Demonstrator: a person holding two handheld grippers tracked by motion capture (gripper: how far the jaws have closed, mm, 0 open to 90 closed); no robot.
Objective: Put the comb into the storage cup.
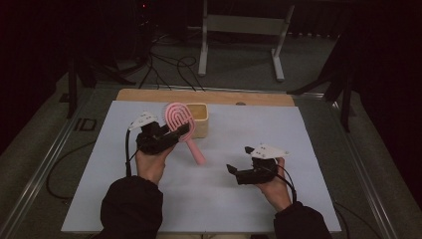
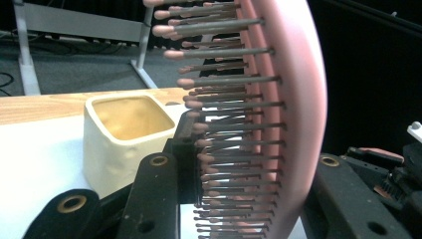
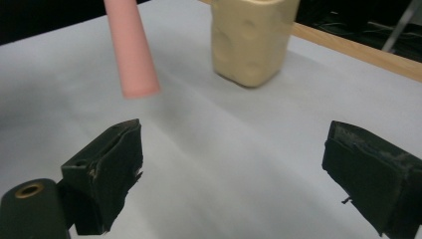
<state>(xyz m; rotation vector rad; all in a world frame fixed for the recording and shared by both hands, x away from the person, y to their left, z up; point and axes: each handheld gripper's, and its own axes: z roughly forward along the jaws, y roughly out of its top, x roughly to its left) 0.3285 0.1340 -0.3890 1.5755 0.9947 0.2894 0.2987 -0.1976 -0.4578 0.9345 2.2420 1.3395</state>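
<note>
A pink hairbrush [image 1: 180,124] is held up off the table by its head, handle slanting down to the right. My left gripper [image 1: 175,133] is shut on the brush head; in the left gripper view the bristled head [image 2: 259,124] stands between the two black jaws. A cream square cup [image 1: 198,118] stands upright just behind the brush, open and hollow [image 2: 127,115]. My right gripper [image 1: 240,160] hovers low over the white sheet at the right, open, nothing between its jaws [image 3: 234,179]. The pink handle end [image 3: 133,55] and the cup [image 3: 251,40] lie ahead of it.
A white sheet [image 1: 224,199] covers the table, with a wooden strip [image 1: 209,96] along its far edge. Metal rails run down both sides. Behind the table are a white frame stand [image 1: 239,30] and cables on the floor.
</note>
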